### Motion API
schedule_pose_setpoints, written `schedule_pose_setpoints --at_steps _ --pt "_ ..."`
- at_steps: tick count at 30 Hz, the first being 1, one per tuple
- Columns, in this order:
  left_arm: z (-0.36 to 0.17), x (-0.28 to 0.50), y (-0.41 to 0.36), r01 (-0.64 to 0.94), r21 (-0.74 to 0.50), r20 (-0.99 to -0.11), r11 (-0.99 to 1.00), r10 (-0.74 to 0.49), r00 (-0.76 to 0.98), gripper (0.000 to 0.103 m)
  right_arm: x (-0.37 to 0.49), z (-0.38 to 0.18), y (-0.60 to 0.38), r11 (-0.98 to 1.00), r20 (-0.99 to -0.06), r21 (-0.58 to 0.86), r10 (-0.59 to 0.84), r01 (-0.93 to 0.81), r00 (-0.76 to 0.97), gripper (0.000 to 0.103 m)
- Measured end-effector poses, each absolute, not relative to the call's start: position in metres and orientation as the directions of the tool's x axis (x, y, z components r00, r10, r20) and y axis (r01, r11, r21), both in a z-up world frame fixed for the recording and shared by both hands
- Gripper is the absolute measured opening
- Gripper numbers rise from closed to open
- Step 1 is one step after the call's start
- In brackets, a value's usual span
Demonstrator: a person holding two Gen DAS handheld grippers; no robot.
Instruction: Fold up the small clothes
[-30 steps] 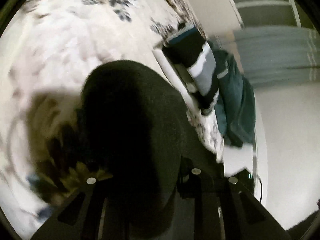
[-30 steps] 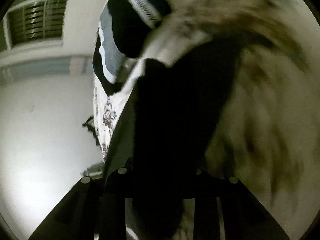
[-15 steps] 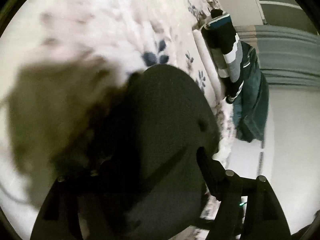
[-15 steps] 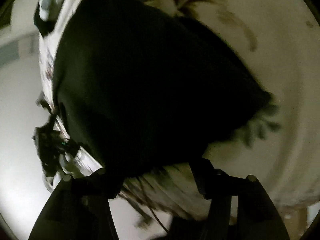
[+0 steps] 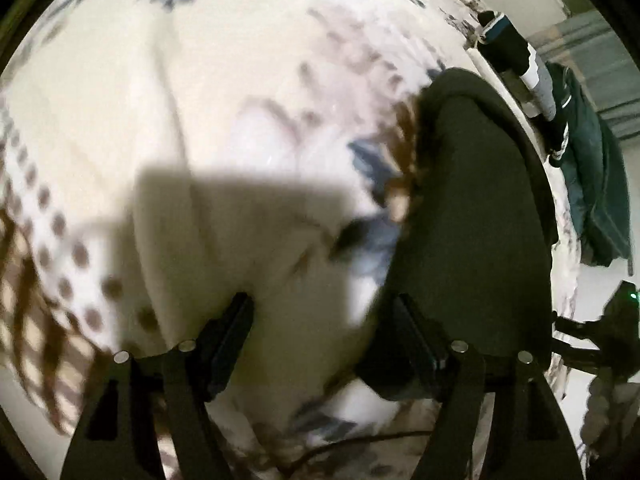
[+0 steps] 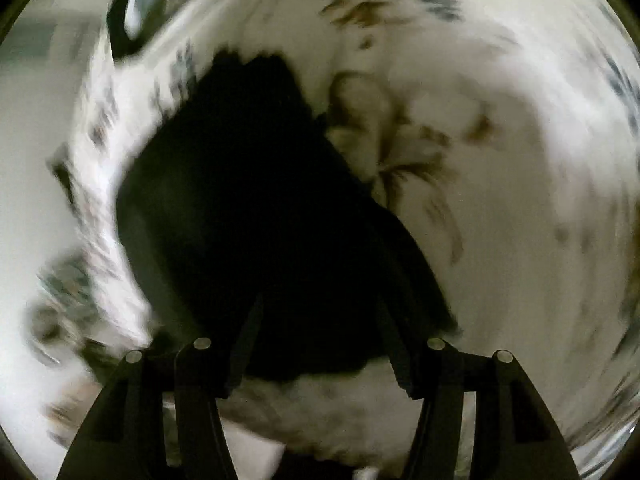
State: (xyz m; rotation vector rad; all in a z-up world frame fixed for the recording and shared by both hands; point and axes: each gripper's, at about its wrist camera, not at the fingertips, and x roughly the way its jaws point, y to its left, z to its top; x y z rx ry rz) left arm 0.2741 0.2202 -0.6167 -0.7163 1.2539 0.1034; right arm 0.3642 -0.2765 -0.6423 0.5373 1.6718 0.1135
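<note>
A small dark garment [image 5: 472, 240] lies flat on the flowered bedsheet [image 5: 200, 100], near the bed's edge. My left gripper [image 5: 322, 340] is open and points down at bare sheet just left of the garment. Its right finger [image 5: 416, 344] overlaps the garment's near left edge. In the blurred right wrist view, the same dark garment [image 6: 248, 200] fills the centre. My right gripper [image 6: 320, 336] hangs over its near edge, jaws closing, with dark cloth showing between the fingers. I see no pad pressing on the cloth.
A striped black, white and grey garment [image 5: 516, 52] and a teal garment [image 5: 596, 184] hang over the bed's far right edge. A dark device with a green light [image 5: 616, 328] is at the right. Pale floor [image 6: 32, 160] lies beyond the bed edge.
My left gripper let go of the dark garment, opened wide and slid left onto bare sheet. The garment now lies flat. My right gripper also opened, and its view swung over the garment.
</note>
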Motion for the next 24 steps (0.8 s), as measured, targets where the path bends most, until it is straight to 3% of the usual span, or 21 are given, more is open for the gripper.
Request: schedule_pose_setpoints --at_steps 2,3,5,6,10,13,14,16,17,18,20,21,22,23,24 --pt "-0.621 0.273 0.220 -0.434 -0.462 -0.873 0.773 -0.311 0.376 0.080 0.360 -0.650 -0.265 0.914 -0.929 0.333 0.360 0.231 -0.085 0.003" --pt "-0.623 0.273 0.221 -0.429 -0.472 -0.867 0.770 -0.319 0.383 0.083 0.356 -0.649 -0.266 0.922 -0.937 0.315 0.340 0.224 -0.078 0.002" --pt "-0.627 0.275 0.223 -0.425 -0.517 -0.841 0.743 -0.348 0.414 0.100 0.348 -0.640 -0.277 0.931 -0.956 0.270 0.290 0.244 -0.049 0.002" --pt "-0.628 0.276 0.223 -0.421 -0.545 -0.822 0.725 -0.365 0.437 0.103 0.345 -0.636 -0.284 0.939 -0.964 0.246 0.264 0.242 -0.043 0.002" --pt "-0.629 0.273 0.225 -0.463 -0.566 -0.804 0.682 -0.333 0.492 0.103 0.339 -0.646 -0.298 0.950 -0.950 0.231 0.268 0.212 -0.164 0.002" --pt "-0.628 0.267 0.221 -0.486 -0.557 -0.802 0.674 -0.285 0.525 0.103 0.351 -0.637 -0.309 0.936 -0.941 0.266 0.305 0.232 -0.148 0.003" --pt "-0.628 0.266 0.220 -0.493 -0.552 -0.803 0.673 -0.270 0.531 0.103 0.357 -0.630 -0.313 0.928 -0.939 0.277 0.317 0.250 -0.136 0.004" --pt "-0.628 0.265 0.216 -0.495 -0.539 -0.808 0.682 -0.252 0.532 0.103 0.366 -0.618 -0.320 0.901 -0.925 0.336 0.371 0.274 -0.085 0.024" --pt "-0.628 0.267 0.215 -0.494 -0.533 -0.811 0.687 -0.249 0.529 0.103 0.374 -0.615 -0.317 0.890 -0.918 0.364 0.393 0.274 -0.060 0.051" --pt "-0.629 0.268 0.215 -0.491 -0.527 -0.815 0.693 -0.248 0.524 0.103 0.381 -0.615 -0.313 0.884 -0.910 0.386 0.411 0.265 -0.045 0.065" --pt "-0.628 0.267 0.217 -0.495 -0.522 -0.818 0.695 -0.245 0.520 0.103 0.388 -0.623 -0.304 0.877 -0.897 0.413 0.438 0.246 -0.056 0.065" --pt "-0.627 0.268 0.217 -0.494 -0.519 -0.821 0.697 -0.246 0.516 0.103 0.392 -0.633 -0.297 0.876 -0.890 0.416 0.447 0.242 -0.088 0.059" --pt "-0.627 0.268 0.217 -0.494 -0.519 -0.822 0.698 -0.247 0.513 0.103 0.392 -0.647 -0.292 0.876 -0.884 0.415 0.452 0.246 -0.120 0.042" --pt "-0.627 0.269 0.218 -0.493 -0.519 -0.823 0.698 -0.254 0.508 0.103 0.391 -0.654 -0.286 0.876 -0.885 0.412 0.451 0.251 -0.120 0.005" --pt "-0.626 0.270 0.218 -0.489 -0.521 -0.825 0.700 -0.265 0.500 0.103 0.389 -0.654 -0.281 0.890 -0.901 0.384 0.420 0.245 -0.111 0.003"
